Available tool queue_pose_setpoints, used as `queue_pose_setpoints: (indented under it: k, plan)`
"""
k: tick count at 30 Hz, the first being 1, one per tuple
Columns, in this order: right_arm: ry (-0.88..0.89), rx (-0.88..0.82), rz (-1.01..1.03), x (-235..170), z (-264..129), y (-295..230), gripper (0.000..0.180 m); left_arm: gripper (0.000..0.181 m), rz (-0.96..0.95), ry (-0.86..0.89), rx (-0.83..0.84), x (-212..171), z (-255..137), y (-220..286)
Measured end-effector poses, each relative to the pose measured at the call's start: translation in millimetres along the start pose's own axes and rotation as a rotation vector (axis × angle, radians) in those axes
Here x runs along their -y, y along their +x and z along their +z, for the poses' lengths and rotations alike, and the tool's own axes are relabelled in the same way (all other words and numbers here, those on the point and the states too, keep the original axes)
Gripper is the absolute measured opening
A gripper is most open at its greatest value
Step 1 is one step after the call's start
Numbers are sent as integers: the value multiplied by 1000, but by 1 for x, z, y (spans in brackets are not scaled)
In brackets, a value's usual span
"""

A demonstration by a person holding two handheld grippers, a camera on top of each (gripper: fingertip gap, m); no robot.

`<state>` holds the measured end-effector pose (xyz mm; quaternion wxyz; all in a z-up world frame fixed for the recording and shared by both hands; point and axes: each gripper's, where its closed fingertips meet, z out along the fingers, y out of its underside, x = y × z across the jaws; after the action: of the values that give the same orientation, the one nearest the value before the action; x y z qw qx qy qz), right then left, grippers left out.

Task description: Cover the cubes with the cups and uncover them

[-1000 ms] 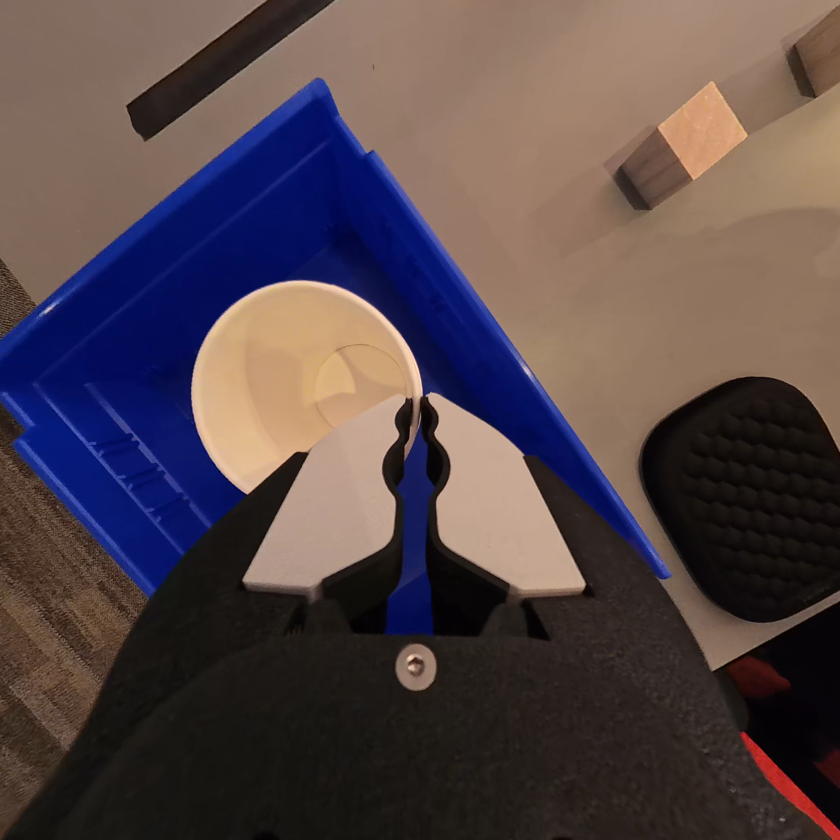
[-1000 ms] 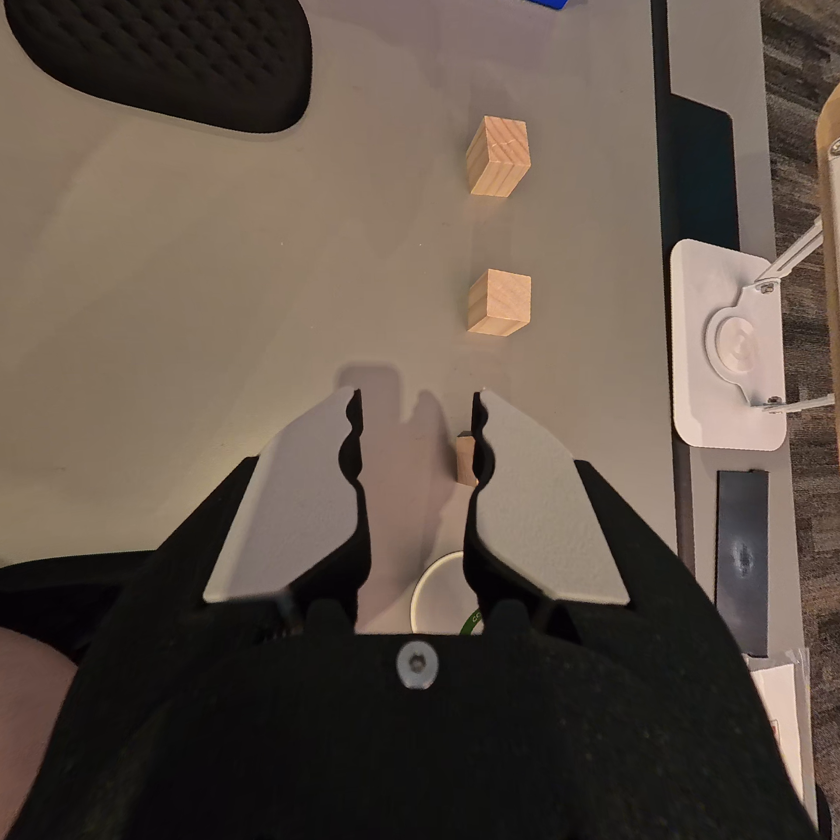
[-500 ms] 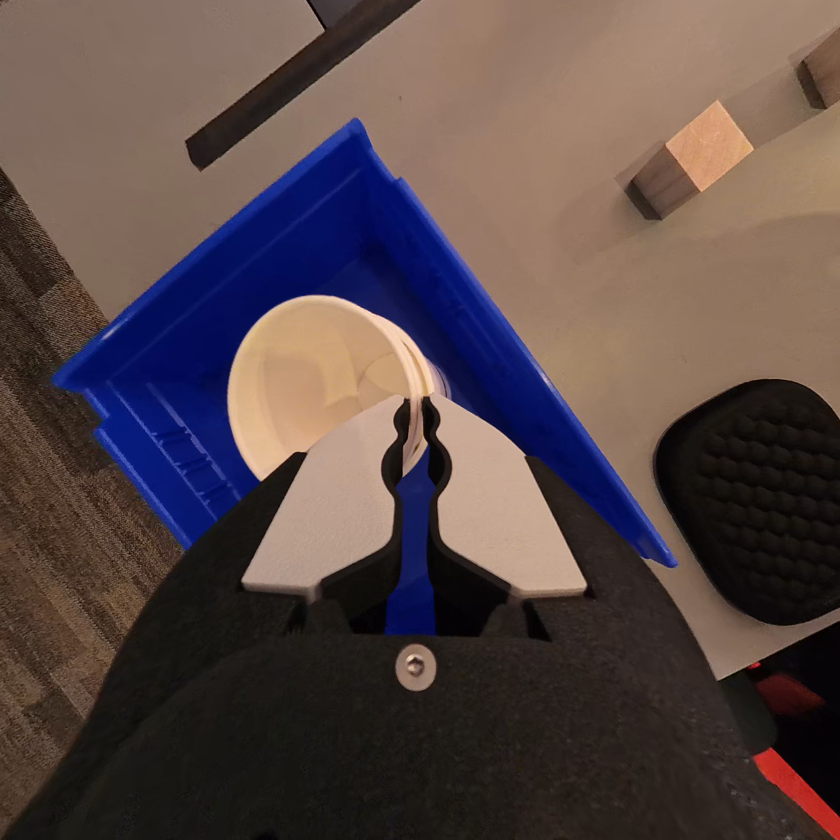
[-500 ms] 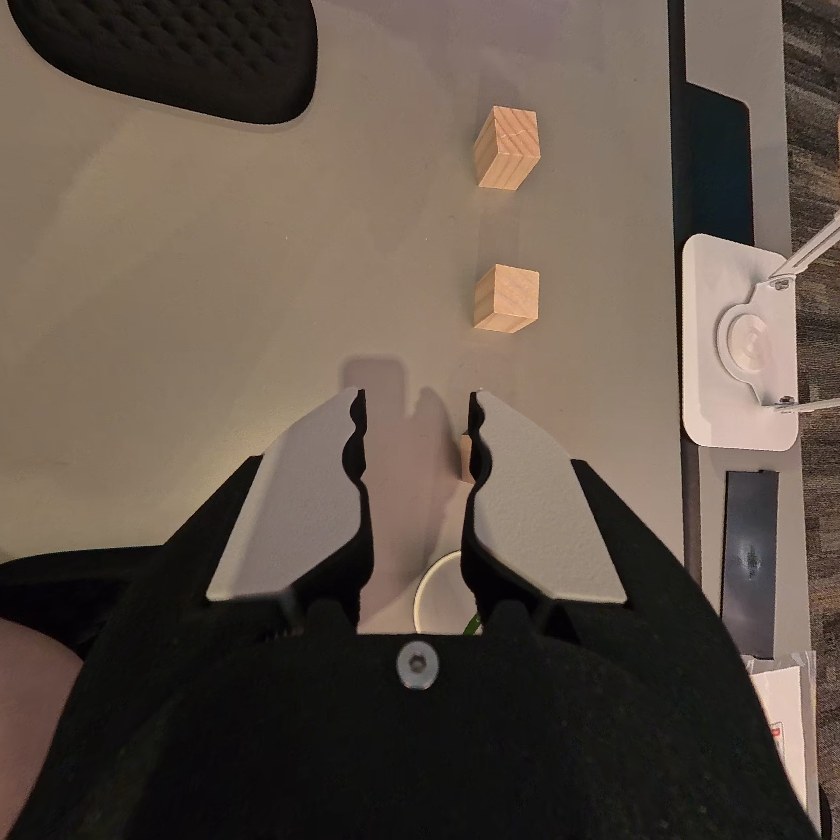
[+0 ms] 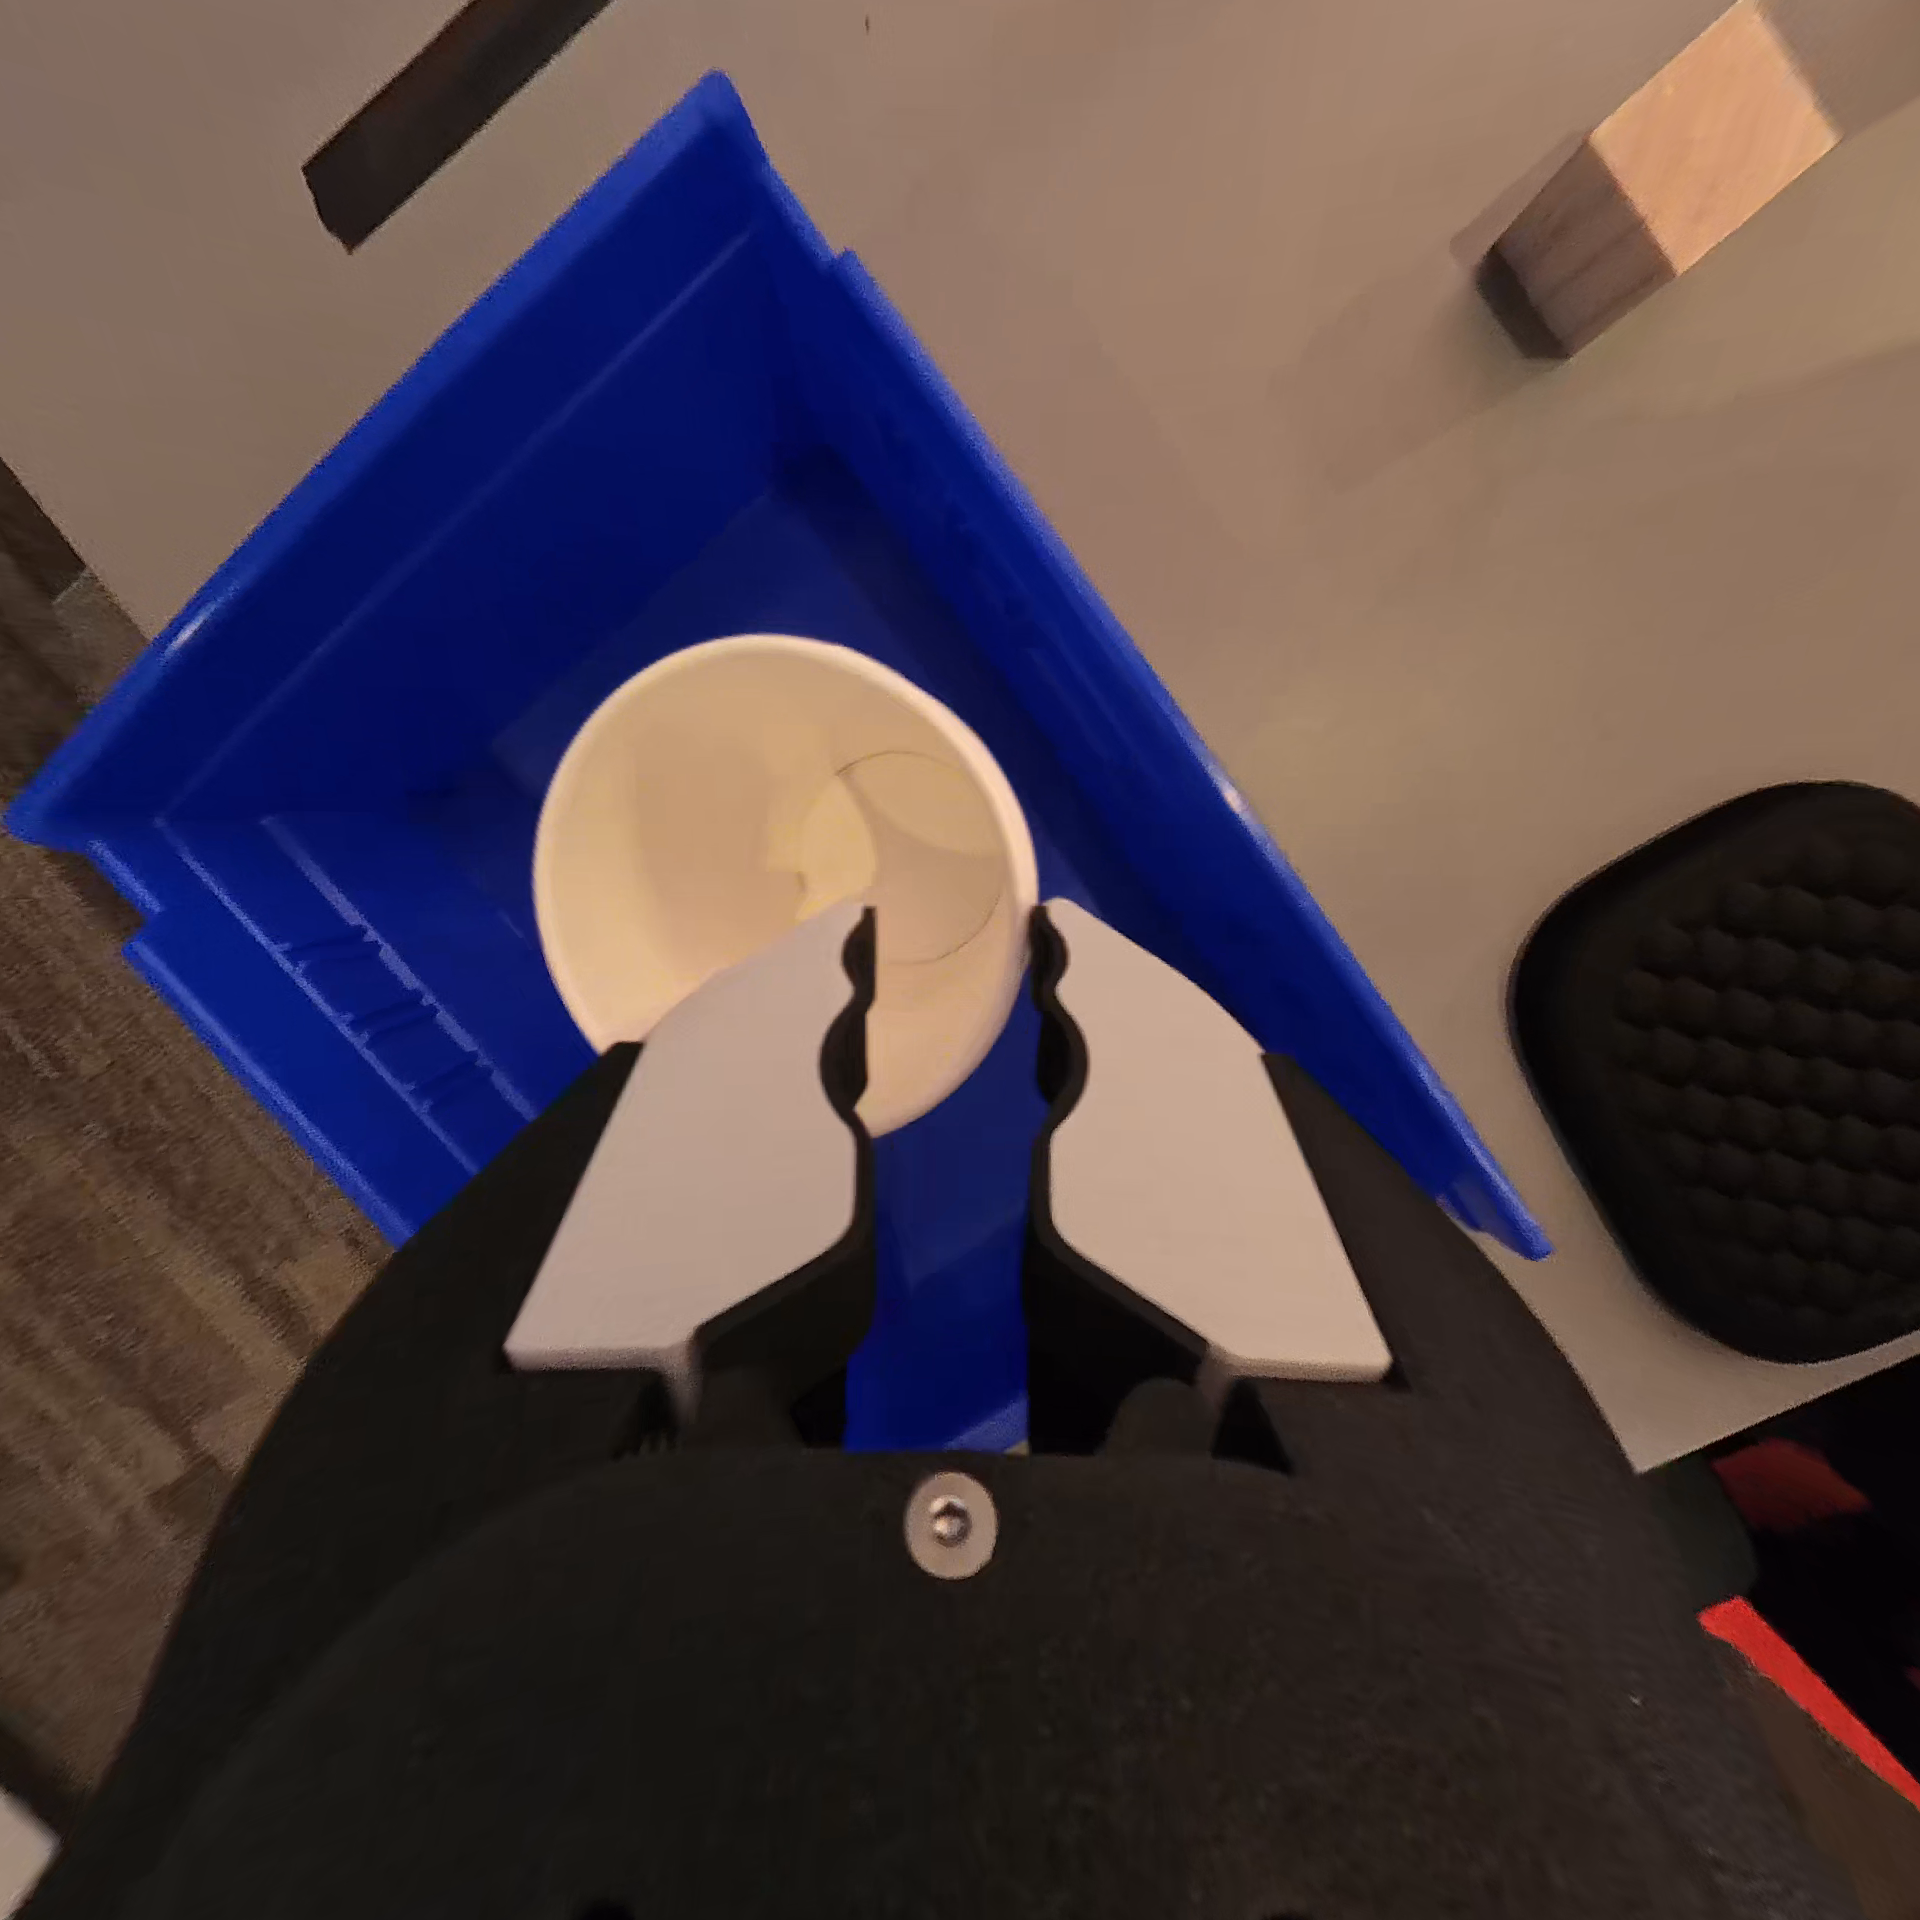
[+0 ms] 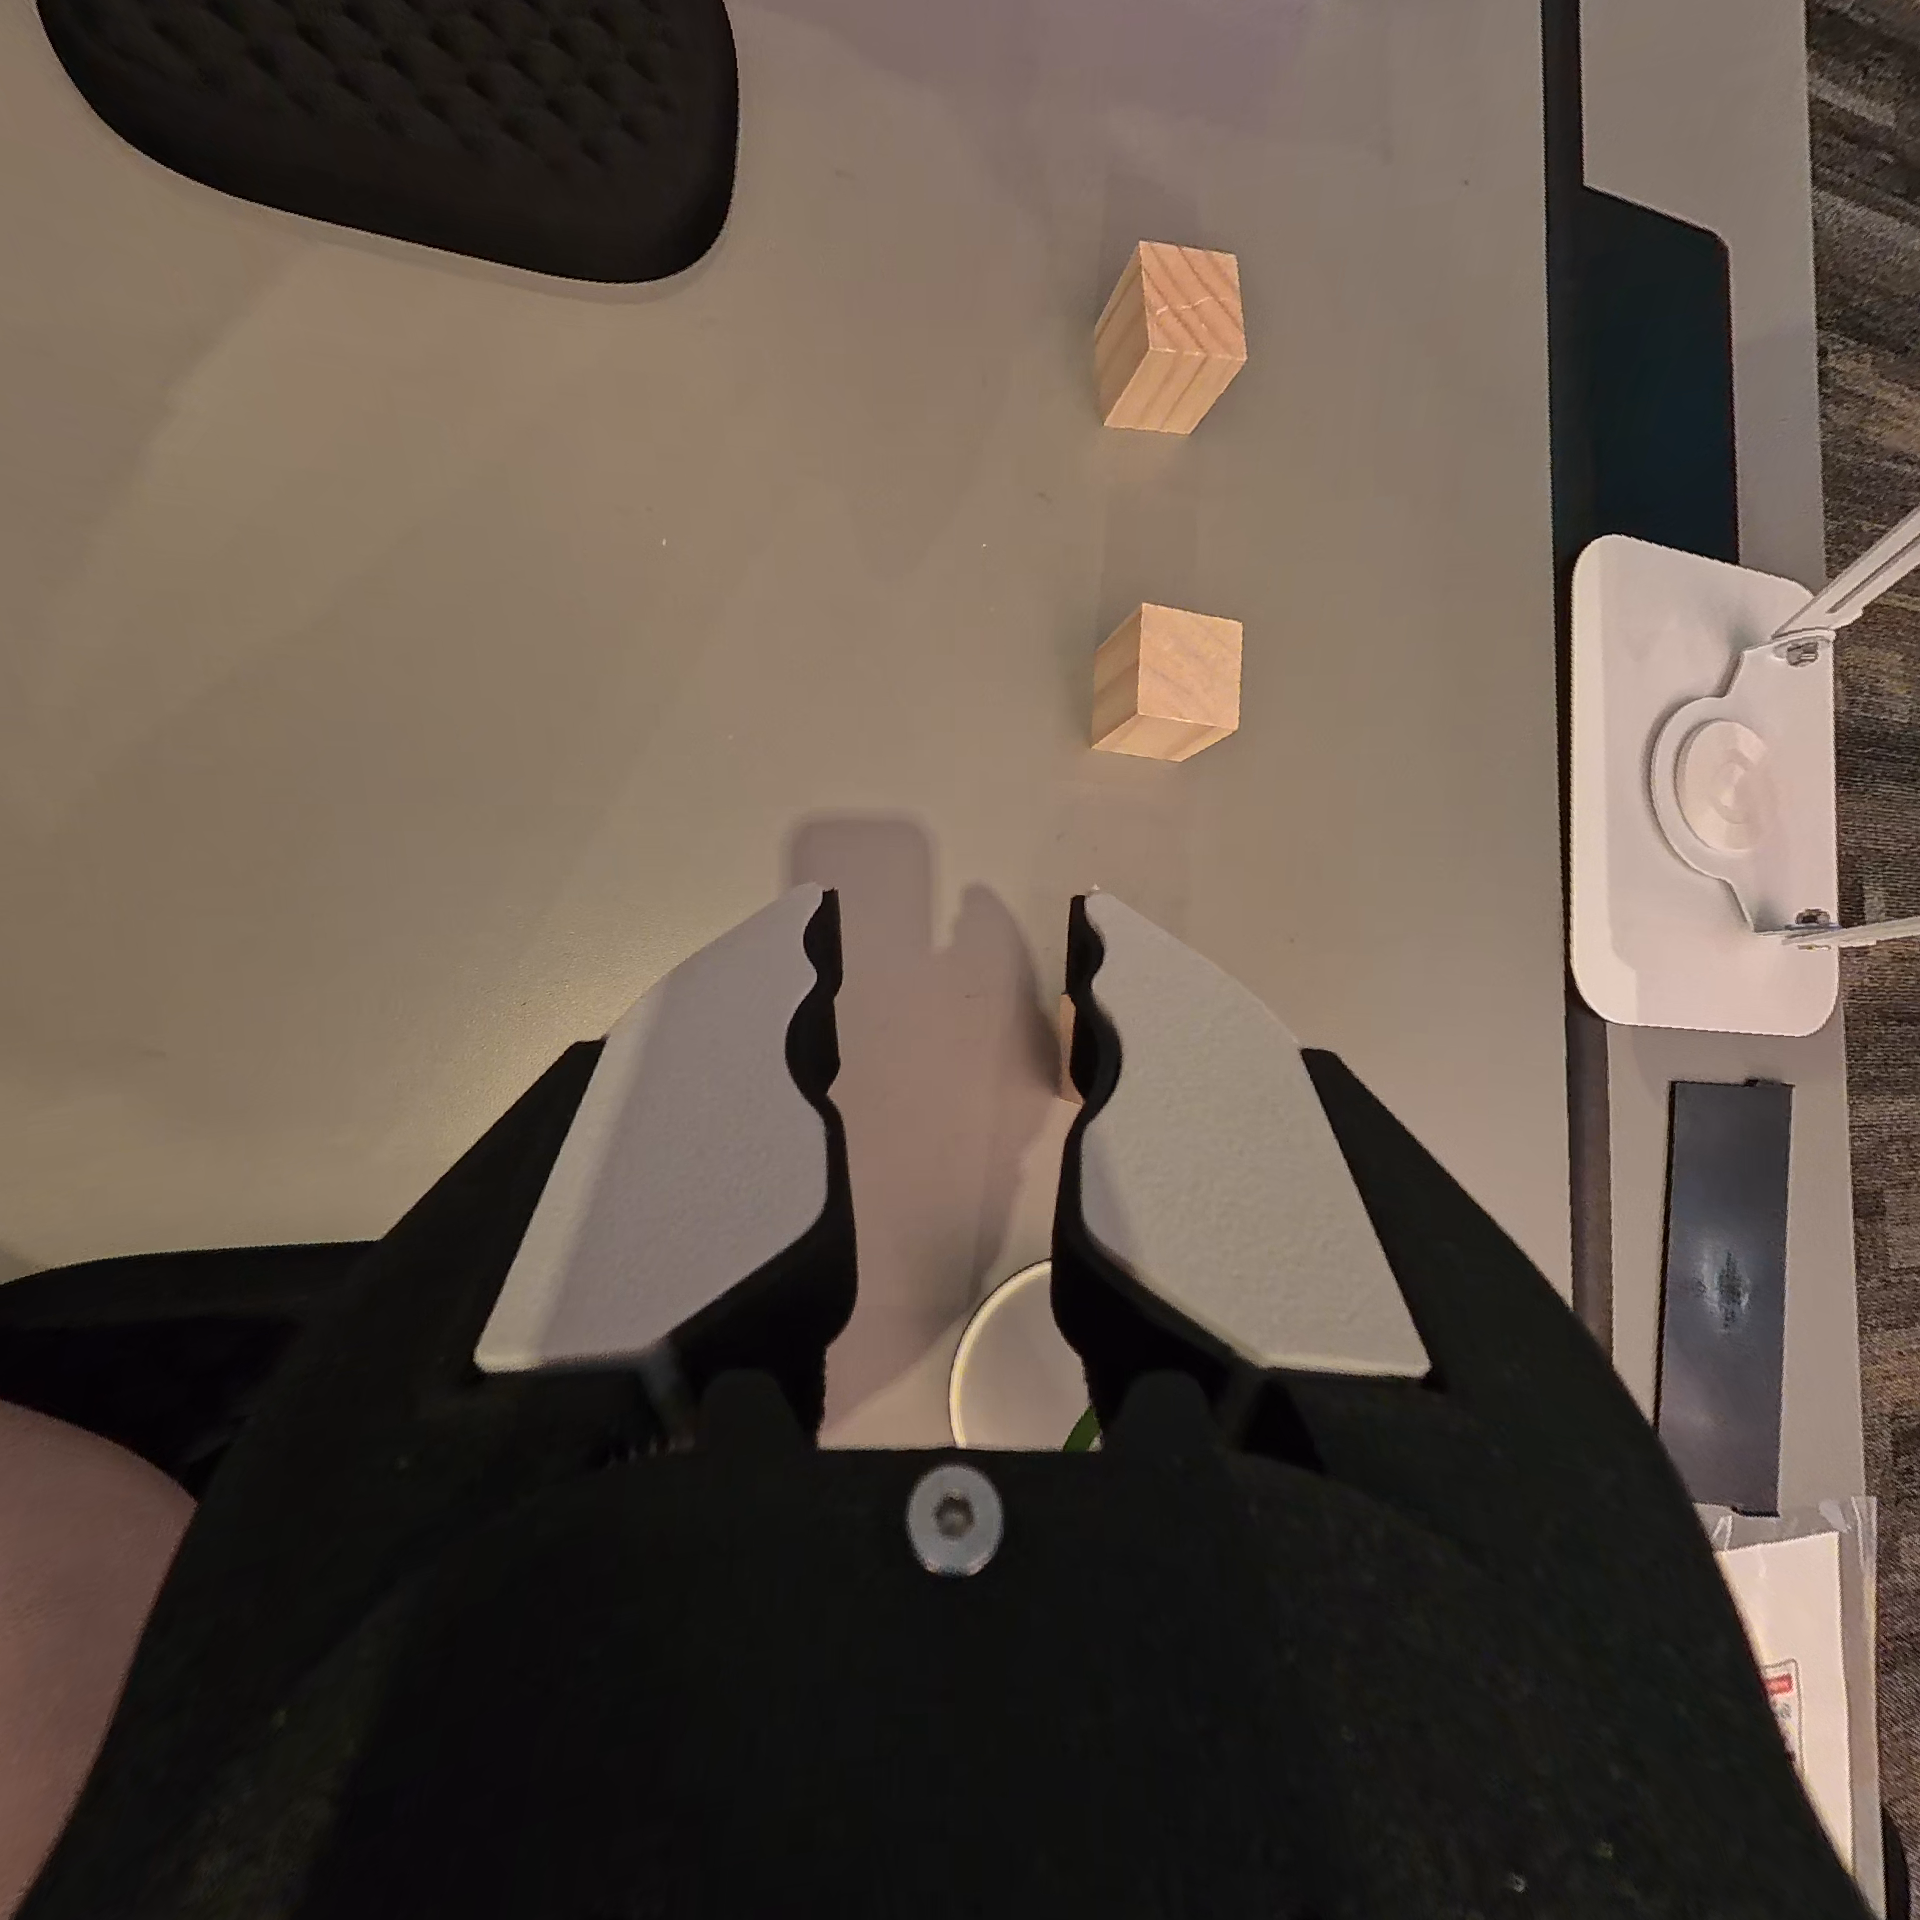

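In the left wrist view we saw the left gripper (image 5: 951, 914) with its jaws parted and nothing clamped between them. The white paper cup (image 5: 784, 873) lay inside the blue bin (image 5: 582, 499), its mouth turned toward the camera. One finger sat in front of the cup's inside and the other stood at the outside of its rim, at about 3 o'clock from the cup's centre; we could not tell whether either touched it. Beyond the bin, toward 1 o'clock, a wooden cube (image 5: 1662, 197) stood on the grey table (image 5: 1299, 520), well apart from the bin. A black padded rest (image 5: 1725, 1070) lay at 3 o'clock.

In the right wrist view our right gripper (image 6: 956, 904) hung over the table, jaws apart and empty. Just under the fingers, a white cup rim (image 6: 992, 1340) showed near the gripper's base. A sliver of a cube (image 6: 1067, 1044) peeked from behind the right finger. Farther out, at 1 o'clock, two more cubes stood in line: the nearer cube (image 6: 1169, 681) and the farther cube (image 6: 1172, 335). A white stand base (image 6: 1621, 831) sat at 3 o'clock.
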<state>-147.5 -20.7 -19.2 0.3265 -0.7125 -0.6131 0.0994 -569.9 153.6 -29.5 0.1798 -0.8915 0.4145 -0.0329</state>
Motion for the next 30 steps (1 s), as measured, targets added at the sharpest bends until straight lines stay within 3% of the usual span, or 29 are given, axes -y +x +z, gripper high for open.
queue_pose_setpoints:
  k: [1, 10, 16, 30]
  plan:
    - [-1, 0, 0, 0, 0, 0, 41, 33, 16, -18, 21, -1, 0, -1]
    - [-2, 2, 2, -1, 0, 0, 41, 20, 10, -145, 223, 3, -14, -7]
    - [4, 5, 3, -1, 0, 0, 40, 11, -34, -166, 203, 9, -12, 4]
    - [11, 8, 5, -2, -1, 0, 40, 14, -17, -188, 178, 7, -7, 18]
